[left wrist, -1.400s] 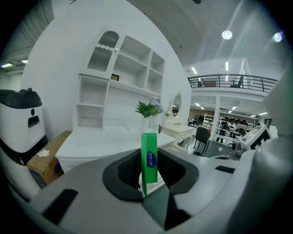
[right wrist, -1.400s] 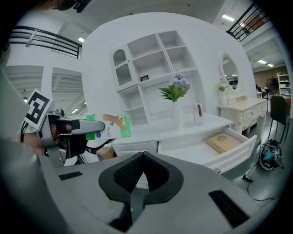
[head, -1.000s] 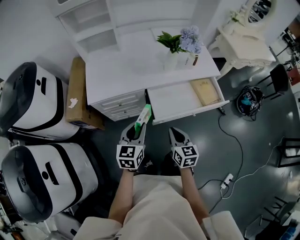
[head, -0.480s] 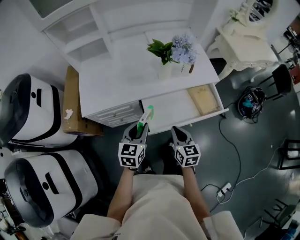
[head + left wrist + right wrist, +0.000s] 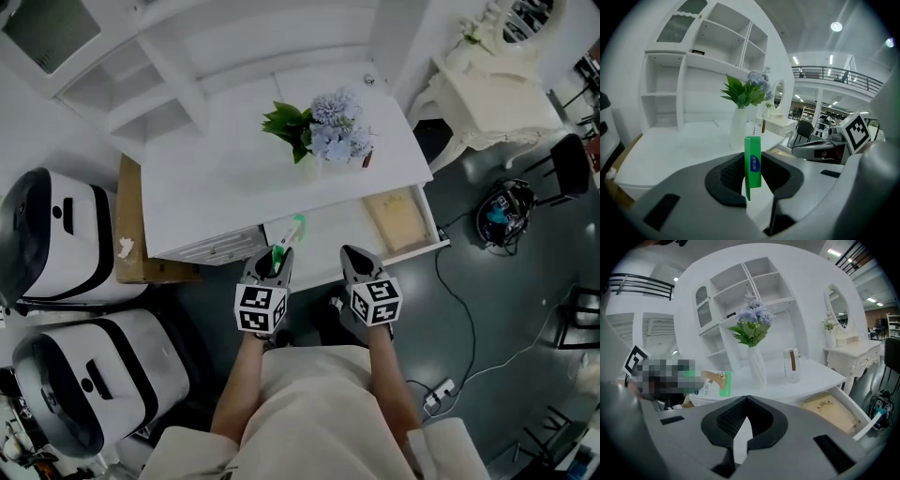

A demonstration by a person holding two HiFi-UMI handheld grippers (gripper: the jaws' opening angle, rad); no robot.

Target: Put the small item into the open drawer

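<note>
My left gripper is shut on a slim green box, which stands upright between its pads in the left gripper view. In the head view the box's far end hangs over the front left part of the open white drawer. A tan booklet lies at the drawer's right end. My right gripper is level with the left one, just before the drawer's front, shut and holding nothing. The right gripper view shows the green box at its left and the drawer at its lower right.
A white desk with shelves behind carries a vase of flowers and a small bottle. Two white and black rounded machines and a cardboard box stand at the left. Cables and a dark bag lie on the floor at the right.
Both grippers have moved forward towards the desk. The green box has gone from before the drawer's front to over its left part. The left grip is unchanged.
</note>
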